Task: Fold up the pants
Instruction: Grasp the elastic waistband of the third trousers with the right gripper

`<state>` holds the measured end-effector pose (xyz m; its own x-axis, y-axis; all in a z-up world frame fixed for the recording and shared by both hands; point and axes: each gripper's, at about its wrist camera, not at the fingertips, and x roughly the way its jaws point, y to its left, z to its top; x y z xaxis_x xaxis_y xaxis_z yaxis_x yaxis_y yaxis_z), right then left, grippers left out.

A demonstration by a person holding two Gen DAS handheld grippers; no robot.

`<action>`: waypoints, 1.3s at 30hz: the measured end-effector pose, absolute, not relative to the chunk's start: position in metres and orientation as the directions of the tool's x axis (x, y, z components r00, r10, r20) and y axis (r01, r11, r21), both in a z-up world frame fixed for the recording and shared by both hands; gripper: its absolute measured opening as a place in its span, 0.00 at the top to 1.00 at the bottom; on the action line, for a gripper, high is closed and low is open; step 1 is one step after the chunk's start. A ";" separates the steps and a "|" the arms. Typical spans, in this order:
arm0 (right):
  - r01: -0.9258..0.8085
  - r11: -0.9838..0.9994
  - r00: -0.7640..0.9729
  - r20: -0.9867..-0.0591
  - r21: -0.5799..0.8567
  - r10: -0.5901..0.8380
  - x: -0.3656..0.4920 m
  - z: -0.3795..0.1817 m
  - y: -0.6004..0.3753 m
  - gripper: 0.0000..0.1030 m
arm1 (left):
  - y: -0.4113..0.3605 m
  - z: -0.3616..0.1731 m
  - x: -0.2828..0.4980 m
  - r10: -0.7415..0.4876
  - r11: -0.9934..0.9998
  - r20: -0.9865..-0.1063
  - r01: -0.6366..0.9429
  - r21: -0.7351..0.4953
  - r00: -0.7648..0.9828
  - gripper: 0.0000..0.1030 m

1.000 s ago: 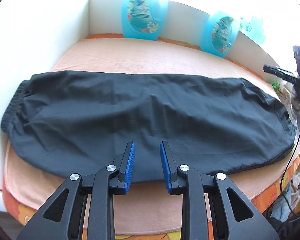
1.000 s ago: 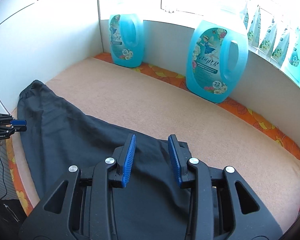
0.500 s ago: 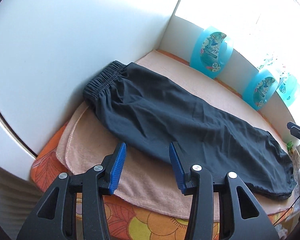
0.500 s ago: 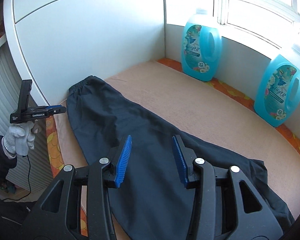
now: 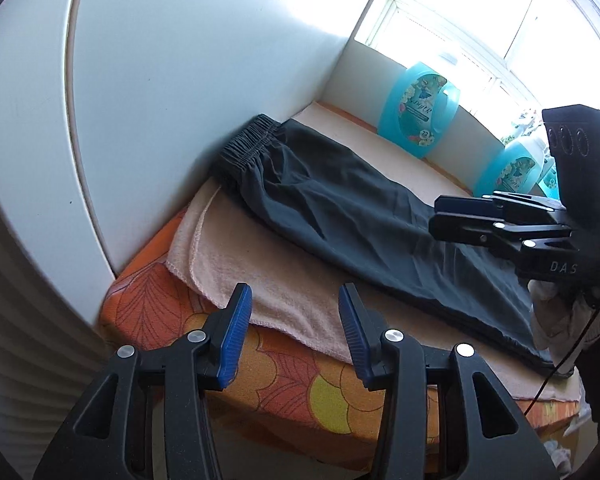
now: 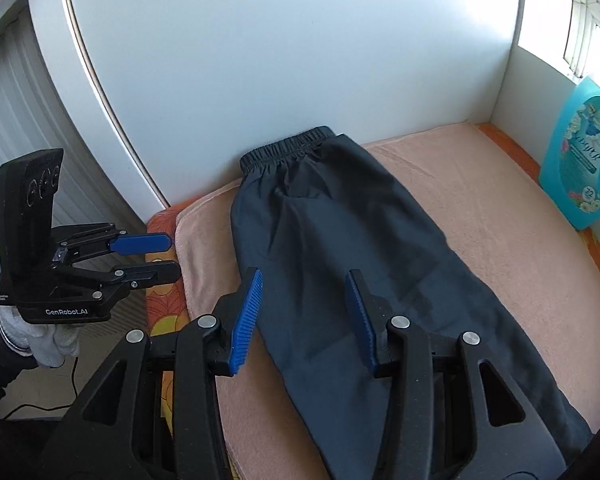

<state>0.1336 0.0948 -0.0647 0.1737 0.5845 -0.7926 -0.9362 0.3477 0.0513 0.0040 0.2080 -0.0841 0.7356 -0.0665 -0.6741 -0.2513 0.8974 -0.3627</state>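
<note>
My left gripper [image 5: 294,336] tilts downward over the near corner of the orange flower-patterned mattress [image 5: 284,384], its blue-padded jaws apart with nothing between them; they have just been opening. Beneath it lies the edge of the pale pink terry towel [image 5: 260,280] that covers the mattress. From my right wrist view, my white-gloved left hand [image 6: 40,334] grips the handle from below, holding that gripper roughly level at the towel's left edge, one jaw above the other.

My right gripper [image 6: 304,316] angles down steeply above the dark navy fabric pants [image 6: 340,248], jaws parted and also just opened wider, empty, with the cloth showing through the gap below them. In the left wrist view it reaches in from the right over the trouser leg.

The pants lie flat, folded lengthwise, on the towel, with the gathered elastic waistband [image 6: 288,148] against the white panel wall [image 6: 260,60]. A translucent blue detergent bottle [image 6: 580,156] stands at the far wall under the window.
</note>
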 end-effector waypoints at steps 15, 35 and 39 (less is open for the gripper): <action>-0.958 0.285 0.187 -0.846 -0.043 0.500 0.128 -0.127 0.131 0.74 | 0.224 -0.080 0.015 -0.035 0.869 -0.675 -0.311 -0.385 0.737 0.58; -0.893 0.347 0.001 -0.770 0.286 0.638 0.196 -0.137 0.076 0.95 | 0.237 -0.100 0.107 0.014 0.751 -0.728 -0.488 -0.444 0.685 0.58; -0.892 0.342 -0.009 -0.767 0.296 0.642 0.201 -0.140 0.076 0.95 | 0.237 -0.101 0.111 0.069 0.748 -0.736 -0.523 -0.408 0.674 0.58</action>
<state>0.2014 0.0761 -0.1399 -0.0087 0.6420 -0.7667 -0.8917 0.3419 0.2964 0.1109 0.2366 -0.1006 0.6740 0.0693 -0.7355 -0.5227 0.7483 -0.4084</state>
